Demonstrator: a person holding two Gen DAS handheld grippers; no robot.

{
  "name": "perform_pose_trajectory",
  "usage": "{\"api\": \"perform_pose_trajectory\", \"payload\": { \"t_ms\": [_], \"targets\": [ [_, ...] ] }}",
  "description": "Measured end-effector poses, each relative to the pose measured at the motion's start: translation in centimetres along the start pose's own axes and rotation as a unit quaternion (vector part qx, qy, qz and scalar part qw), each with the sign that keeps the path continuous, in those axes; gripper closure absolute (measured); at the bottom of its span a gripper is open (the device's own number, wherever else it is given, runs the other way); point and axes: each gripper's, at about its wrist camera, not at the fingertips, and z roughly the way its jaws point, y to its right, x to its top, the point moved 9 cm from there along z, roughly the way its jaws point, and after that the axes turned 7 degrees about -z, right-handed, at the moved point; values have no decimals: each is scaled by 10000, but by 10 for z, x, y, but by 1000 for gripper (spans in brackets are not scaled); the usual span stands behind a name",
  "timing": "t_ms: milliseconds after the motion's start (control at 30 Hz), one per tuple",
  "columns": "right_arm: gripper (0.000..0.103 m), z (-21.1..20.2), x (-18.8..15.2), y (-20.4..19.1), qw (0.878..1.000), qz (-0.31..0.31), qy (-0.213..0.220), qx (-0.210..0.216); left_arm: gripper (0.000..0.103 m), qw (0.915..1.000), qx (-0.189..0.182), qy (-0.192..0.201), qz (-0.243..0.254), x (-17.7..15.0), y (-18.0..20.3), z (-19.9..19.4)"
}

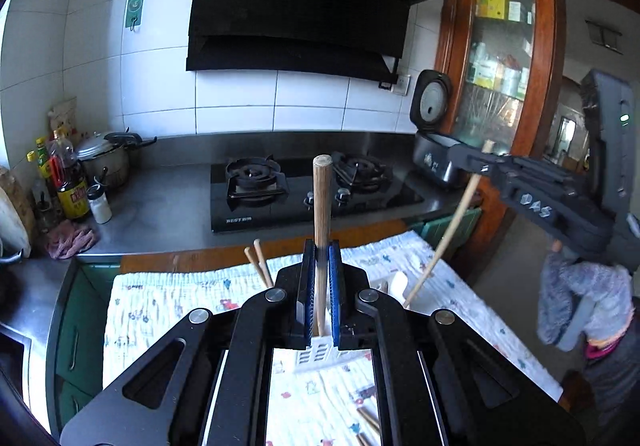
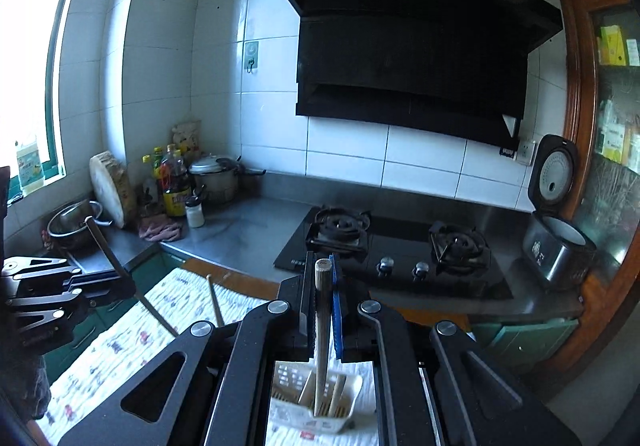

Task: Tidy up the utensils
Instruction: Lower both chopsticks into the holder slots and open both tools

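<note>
Left wrist: each gripper (image 1: pixel 321 258) pinches a chopstick (image 1: pixel 322 205) above the holder (image 2: pixel 316 402).

chopstick (image 1: pixel 322 213): light wood brown
gripper pads (image 1: pixel 333 286): blue
cloth (image 1: pixel 160 306): white, small red and blue prints
utensil holder (image 2: pixel 308 414): white, slotted
range hood (image 1: pixel 296 1), twelve o'clock: black
rag (image 1: pixel 70 240), nine o'clock: pink
</note>
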Motion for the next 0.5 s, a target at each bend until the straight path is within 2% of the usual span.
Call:
{"api": "perform_pose_trajectory", "payload": {
  "t_ms": [100,267,500],
  "targets": [
    [97,13,0,1,9999,-70,62,-113,98,9999,20,118,65,9,1,0],
    [97,37,-19,-3,9998,-101,-157,-35,98,9997,136,206,47,10,-2,9],
    [97,50,-49,-11,9986,-233,-470,-1,98,9995,195,-169,-190,-13,-21,44]
  ]
}}
